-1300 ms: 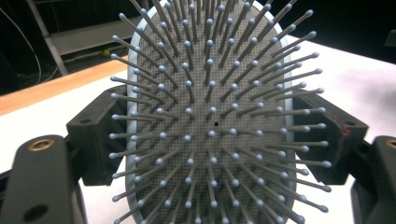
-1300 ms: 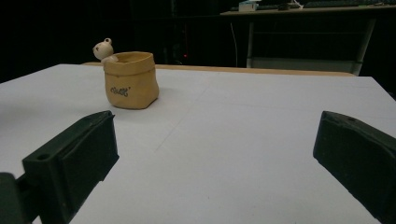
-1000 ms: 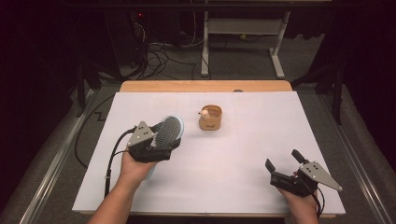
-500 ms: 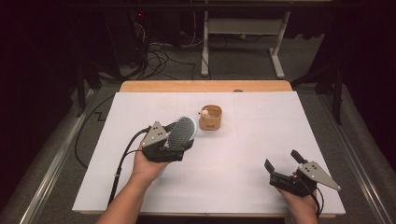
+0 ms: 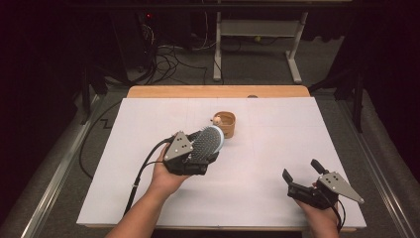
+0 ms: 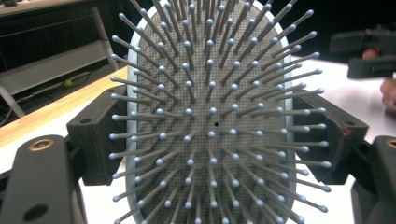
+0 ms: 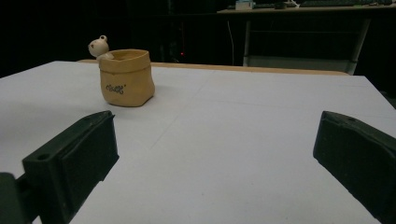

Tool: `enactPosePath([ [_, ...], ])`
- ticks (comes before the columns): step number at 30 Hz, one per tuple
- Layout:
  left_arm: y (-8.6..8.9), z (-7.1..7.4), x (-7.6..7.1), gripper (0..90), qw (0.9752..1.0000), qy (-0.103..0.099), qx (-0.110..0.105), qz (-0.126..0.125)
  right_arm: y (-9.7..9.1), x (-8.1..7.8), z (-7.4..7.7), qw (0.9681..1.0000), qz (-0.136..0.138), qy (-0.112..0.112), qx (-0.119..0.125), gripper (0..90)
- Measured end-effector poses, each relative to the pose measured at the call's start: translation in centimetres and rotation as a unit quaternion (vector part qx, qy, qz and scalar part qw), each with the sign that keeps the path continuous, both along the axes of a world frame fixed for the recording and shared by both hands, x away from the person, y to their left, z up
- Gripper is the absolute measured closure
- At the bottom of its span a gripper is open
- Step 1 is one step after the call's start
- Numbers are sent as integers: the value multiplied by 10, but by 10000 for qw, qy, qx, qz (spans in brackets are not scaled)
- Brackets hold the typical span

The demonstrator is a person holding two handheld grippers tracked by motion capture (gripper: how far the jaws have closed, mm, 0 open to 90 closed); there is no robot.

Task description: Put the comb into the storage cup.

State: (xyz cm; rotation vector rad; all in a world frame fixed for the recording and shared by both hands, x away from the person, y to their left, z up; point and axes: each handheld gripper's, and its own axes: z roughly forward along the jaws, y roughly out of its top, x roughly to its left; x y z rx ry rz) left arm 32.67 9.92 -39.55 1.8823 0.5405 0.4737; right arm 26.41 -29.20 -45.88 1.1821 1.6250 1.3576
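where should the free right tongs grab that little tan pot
Grip the tan pot across its round body, just below the rim, coming in level from the right tongs' own side, where the table is bare. It stands upright, its small figure perches on the far rim, and the hairbrush crowds its left.

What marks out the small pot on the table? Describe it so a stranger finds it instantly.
Start at the white table and look to the middle of its far half. There stands a tan sack-shaped pot with a tiny round figure on its rim, just beyond the hairbrush held in the left gripper.
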Motion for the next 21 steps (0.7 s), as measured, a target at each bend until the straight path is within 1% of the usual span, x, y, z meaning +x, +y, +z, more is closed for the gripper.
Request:
enactPosePath([
  [4,-2,-3,-2,202,10000,33,26,-45,2,1,-1,10000,1,24,3,5],
  [7,-1,-2,-3,202,10000,61,-20,-71,3,1,-1,10000,6,46,-22,5],
  [8,0,-2,-3,202,10000,45,-3,-80,3,2,-1,10000,4,44,-29,5],
  [13,3,0,-5,202,9999,47,-78,-77,7,4,-2,9999,-45,110,-75,5],
  [14,4,0,-5,202,9999,55,-87,-71,7,4,-2,9999,-21,102,-117,5],
  [17,4,-2,-5,202,9999,79,-118,-49,9,5,-1,9998,15,138,-124,5],
  [18,4,-2,-5,202,9999,95,-114,-49,10,5,-1,9998,6,149,-162,4],
  [21,2,-4,-5,202,9998,123,-110,-57,10,5,-1,9997,6,179,-161,4],
])
